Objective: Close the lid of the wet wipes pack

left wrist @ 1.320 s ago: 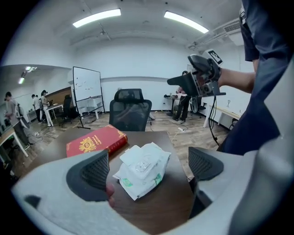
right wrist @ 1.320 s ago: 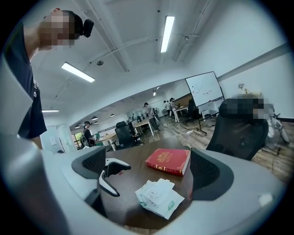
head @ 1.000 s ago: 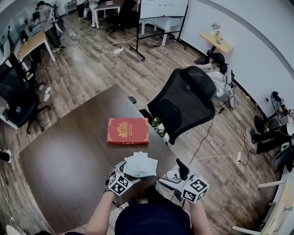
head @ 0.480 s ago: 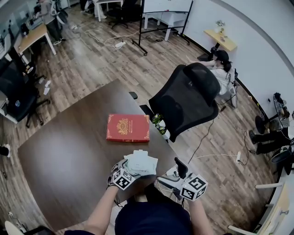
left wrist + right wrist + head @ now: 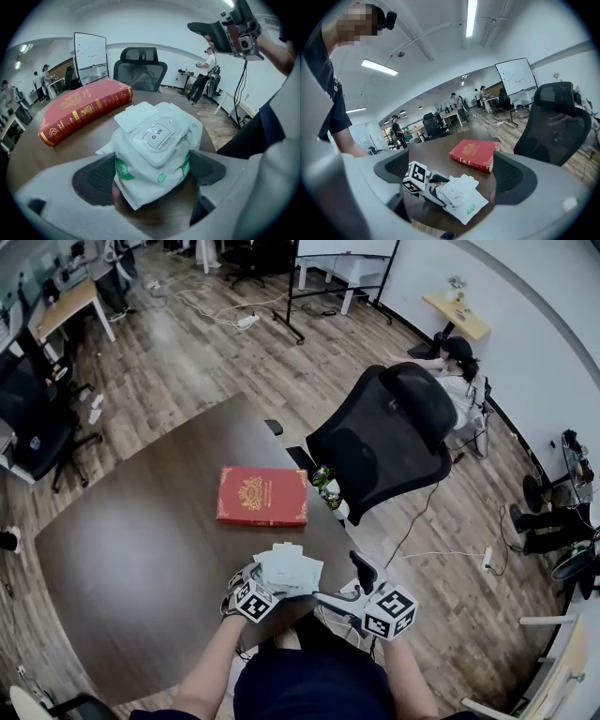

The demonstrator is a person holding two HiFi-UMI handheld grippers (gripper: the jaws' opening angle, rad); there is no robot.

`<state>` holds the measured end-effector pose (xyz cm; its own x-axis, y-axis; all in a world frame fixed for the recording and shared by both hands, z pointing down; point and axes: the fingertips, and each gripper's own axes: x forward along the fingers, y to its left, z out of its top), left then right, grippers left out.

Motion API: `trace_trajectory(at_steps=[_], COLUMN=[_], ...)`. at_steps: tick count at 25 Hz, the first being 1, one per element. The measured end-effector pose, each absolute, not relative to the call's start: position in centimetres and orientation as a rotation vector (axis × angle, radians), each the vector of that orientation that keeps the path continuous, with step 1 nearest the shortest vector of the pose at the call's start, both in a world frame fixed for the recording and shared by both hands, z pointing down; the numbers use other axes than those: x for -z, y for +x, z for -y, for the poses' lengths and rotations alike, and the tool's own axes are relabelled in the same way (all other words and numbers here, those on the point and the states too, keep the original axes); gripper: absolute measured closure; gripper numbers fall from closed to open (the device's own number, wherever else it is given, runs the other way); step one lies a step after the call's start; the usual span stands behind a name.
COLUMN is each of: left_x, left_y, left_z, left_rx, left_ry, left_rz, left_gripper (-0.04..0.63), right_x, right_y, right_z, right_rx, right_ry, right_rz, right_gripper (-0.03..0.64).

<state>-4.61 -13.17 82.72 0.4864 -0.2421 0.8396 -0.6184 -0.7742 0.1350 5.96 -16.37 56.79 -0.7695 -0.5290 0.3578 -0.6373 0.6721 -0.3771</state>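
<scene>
**A:** Two grippers, one pack. Where's it sit?

**B:** Soft white wet wipes pack w/ green marks, at near table edge, lower centre of head view. Near end is pinched by left gripper, one jaw each side, pack bulging btwn the pads. Long axis runs away from those jaws.

**A:** Lid?

**B:** White plastic flip lid looks thrown back. It lies flat up-left of the oval opening in left gripper view, i.e. far side, twd thick red hardcover book. Hinge prob. on far edge, so closing = fold it back twd the holding jaws.

**A:** And right gripper?

**B:** Free. Jaws spread wide, nothing btwn them. Sits right of pack in head view, near it but not touching, raised off dark brown wooden table, tips aimed at pack. It's the only free tool, so it likely does the push. It must travel left in frame and get beyond the flap first.
</scene>
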Motion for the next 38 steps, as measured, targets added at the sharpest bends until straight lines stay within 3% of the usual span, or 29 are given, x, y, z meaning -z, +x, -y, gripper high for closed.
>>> trace_trajectory(at_steps=[12,15,24,29,34,38], left_x=[-83.2,-83.2,-83.4,-83.5,-83.5,-83.6], left_y=[-4.5,-4.5,-4.6,-4.6,-4.7,-4.6], left_z=[13.1,13.1,13.1,13.0,13.1,13.0], left_rx=[-1.230,-1.231,-1.246,-1.244,-1.248,-1.251], left_ry=[2.287,2.281,2.251,2.239,2.220,2.210], left_rz=[0.717,0.712,0.713,0.713,0.711,0.709], left_gripper=[0.107,0.107,0.107,0.107,0.106,0.106], right_x=[-63.1,-66.4,-74.5,-76.2,-78.2,-78.8], right_y=[1.3,0.9,-1.4,-1.4,-1.4,-1.4], right_z=[20.0,21.5,22.5,23.5,22.9,22.5], right_rx=[-0.858,-0.857,-1.055,-1.134,-1.113,-1.146], right_ry=[0.741,0.729,0.506,0.529,0.455,0.428], right_rz=[2.604,2.541,2.354,2.298,2.221,2.179], right_gripper=[0.050,0.100,0.107,0.194,0.205,0.262])
